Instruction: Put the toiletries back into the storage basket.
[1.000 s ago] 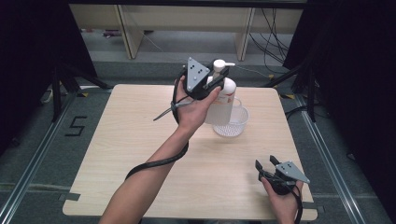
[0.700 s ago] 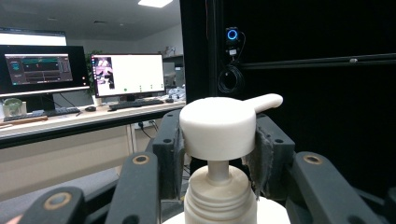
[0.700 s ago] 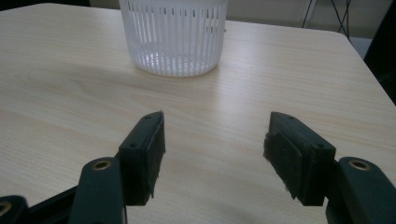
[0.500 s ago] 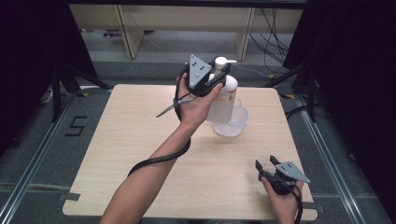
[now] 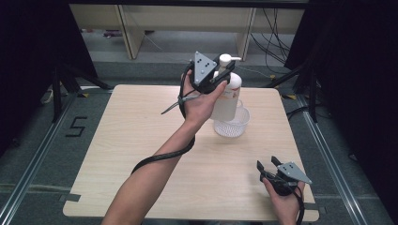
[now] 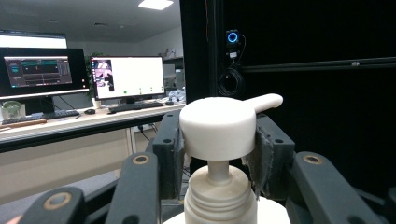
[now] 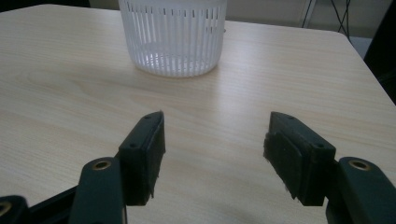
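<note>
The left tongs [image 5: 220, 77] were clamped on a white pump bottle [image 5: 226, 96], and the person's left hand [image 5: 199, 101] held them raised above the far part of the surface [image 5: 141, 131], toward its far right corner. In the left gripper view the two black jaws stood on either side of the bottle's pump head [image 6: 218, 128], their pads pressing against its round white cap, with the spout pointing away to the right and the threaded neck showing just below. The bottle hung roughly upright, its base in or just over a white slotted basket [image 5: 231, 124] that stood on the surface right of centre, closer to the far edge; whether the base touched the basket could not be told. The black cable from the left tongs trailed down along the forearm.

The right tongs [image 5: 267, 168] rested low near the near right corner of the surface, held in the person's right hand [image 5: 284, 201]. Their jaws stood wide apart with nothing between them, bare wood showing in the gap in the right gripper view, and the basket [image 7: 173, 35] stood well beyond them toward the far edge.
</note>
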`<state>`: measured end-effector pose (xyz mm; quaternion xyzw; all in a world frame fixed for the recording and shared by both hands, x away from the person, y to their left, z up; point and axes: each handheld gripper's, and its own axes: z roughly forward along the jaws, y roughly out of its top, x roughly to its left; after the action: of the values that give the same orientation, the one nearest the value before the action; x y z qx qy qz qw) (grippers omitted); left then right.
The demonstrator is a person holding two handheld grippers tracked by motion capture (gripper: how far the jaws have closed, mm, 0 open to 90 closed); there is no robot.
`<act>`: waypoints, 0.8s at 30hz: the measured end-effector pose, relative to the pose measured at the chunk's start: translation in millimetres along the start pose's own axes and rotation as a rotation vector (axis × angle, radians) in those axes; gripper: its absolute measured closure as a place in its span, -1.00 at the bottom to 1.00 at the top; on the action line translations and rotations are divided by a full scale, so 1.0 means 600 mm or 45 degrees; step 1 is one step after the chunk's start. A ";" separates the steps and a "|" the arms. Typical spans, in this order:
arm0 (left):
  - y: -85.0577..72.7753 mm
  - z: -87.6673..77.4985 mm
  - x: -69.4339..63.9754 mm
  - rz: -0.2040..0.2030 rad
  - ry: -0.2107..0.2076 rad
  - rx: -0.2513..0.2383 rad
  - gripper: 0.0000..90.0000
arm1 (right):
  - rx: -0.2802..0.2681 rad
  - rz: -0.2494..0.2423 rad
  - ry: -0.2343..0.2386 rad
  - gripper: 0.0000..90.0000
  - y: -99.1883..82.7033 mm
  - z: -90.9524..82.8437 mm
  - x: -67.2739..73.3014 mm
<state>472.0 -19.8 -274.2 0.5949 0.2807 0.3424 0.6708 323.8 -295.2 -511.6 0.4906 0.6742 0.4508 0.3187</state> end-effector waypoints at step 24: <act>-0.004 0.031 -0.010 -0.007 -0.003 0.016 0.31 | -0.038 0.001 -0.017 -0.15 -0.002 0.003 -0.001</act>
<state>483.0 -36.2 -274.3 0.5988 0.2835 0.3381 0.6684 324.9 -295.5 -513.4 0.4893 0.6649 0.4576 0.3304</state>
